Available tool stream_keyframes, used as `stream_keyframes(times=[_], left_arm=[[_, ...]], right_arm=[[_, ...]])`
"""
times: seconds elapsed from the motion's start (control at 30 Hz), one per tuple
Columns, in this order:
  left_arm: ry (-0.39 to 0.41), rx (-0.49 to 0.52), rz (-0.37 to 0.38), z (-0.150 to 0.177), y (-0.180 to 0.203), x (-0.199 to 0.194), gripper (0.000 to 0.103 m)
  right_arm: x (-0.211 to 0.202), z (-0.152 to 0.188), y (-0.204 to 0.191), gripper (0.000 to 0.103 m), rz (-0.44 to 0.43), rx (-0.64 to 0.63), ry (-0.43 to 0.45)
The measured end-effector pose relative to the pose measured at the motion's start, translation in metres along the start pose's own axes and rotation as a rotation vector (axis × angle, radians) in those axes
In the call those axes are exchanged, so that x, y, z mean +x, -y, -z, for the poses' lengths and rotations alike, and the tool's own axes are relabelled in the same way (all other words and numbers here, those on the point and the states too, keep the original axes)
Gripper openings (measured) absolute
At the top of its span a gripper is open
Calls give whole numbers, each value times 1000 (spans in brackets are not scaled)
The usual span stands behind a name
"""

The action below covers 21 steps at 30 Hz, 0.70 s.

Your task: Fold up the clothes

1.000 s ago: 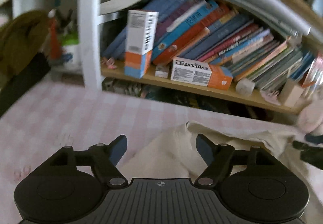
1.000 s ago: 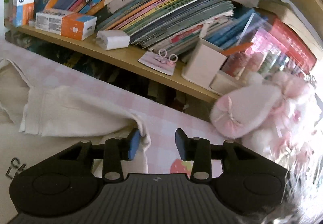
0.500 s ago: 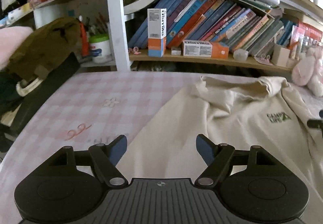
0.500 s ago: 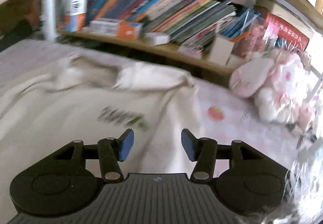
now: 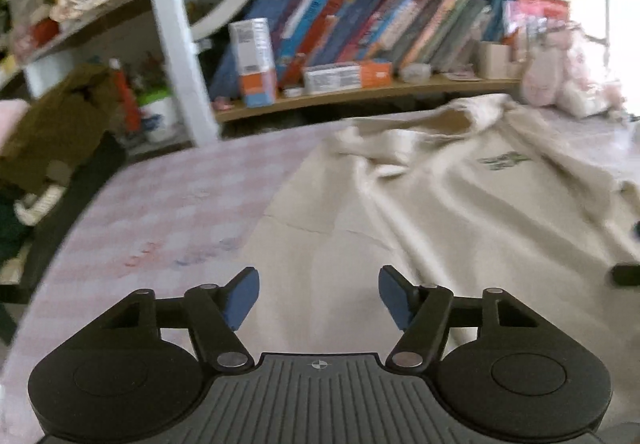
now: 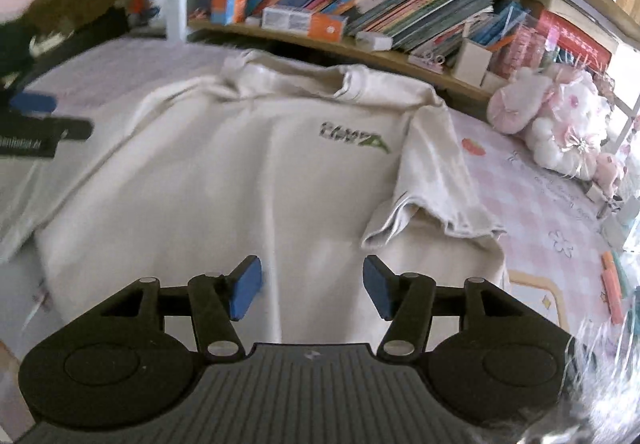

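A cream T-shirt [image 6: 256, 172] lies spread face up on a worktop [image 5: 168, 204] covered in pink checked cloth. Its collar points toward a bookshelf [image 6: 360, 4] at the far edge, and a small green logo [image 6: 354, 136] shows on the chest. The body looks mostly flat, with soft wrinkles. The short sleeve [image 6: 436, 180] on the right side is rumpled, its hem curled up off the cloth.

The right gripper [image 6: 312, 286] hovers above the lower part of the shirt, jaws released and holding nothing. The left gripper [image 5: 318, 296] hovers over the shirt's left edge, where fabric meets checked cloth; its jaws are also spread apart and empty.

Pink plush toys [image 6: 560, 124] sit just beyond the rumpled sleeve. A brown garment [image 5: 56, 124] is heaped at the far left.

The likely trouble from here: a pinch that catches only the top layer, or catches the checked cloth beneath, would drag the whole shirt askew. Folding over the curled sleeve could trap a lump inside.
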<state>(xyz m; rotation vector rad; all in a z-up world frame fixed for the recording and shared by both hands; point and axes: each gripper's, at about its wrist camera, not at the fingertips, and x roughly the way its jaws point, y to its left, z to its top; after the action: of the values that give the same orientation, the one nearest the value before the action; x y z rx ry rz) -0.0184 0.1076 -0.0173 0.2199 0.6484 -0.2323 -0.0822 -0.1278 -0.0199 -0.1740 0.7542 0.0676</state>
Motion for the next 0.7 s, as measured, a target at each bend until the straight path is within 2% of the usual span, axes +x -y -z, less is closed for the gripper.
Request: stream_keyframes(times=[0.1, 0.17, 0.23, 0.33, 0.43, 0.5, 0.6, 0.67, 0.7], left_arm=[[-20, 21, 43, 2, 9, 2, 66], [-51, -11, 24, 2, 6, 7, 66], [-49, -79, 12, 3, -6, 3, 67], [-36, -130, -27, 9, -32, -6, 67], [-73, -131, -103, 22, -56, -6, 66], [-108, -177, -139, 31, -71, -2, 65], [-150, -227, -156, 41, -86, 6, 52], [-155, -241, -145, 46, -88, 10, 30], [-150, -252, -133, 48, -89, 10, 25]], right_arm=[[-1, 7, -8, 53, 8, -13, -24], [-2, 11, -13, 53, 14, -17, -41], [0, 12, -9, 53, 26, 11, -55], [3, 15, -4, 53, 34, 49, -72], [3, 16, -2, 53, 31, 78, -72], [5, 15, -3, 53, 33, 81, -72], [6, 14, -5, 53, 38, 78, -74], [7, 13, -5, 53, 42, 77, -78], [7, 12, -6, 52, 43, 77, -81]])
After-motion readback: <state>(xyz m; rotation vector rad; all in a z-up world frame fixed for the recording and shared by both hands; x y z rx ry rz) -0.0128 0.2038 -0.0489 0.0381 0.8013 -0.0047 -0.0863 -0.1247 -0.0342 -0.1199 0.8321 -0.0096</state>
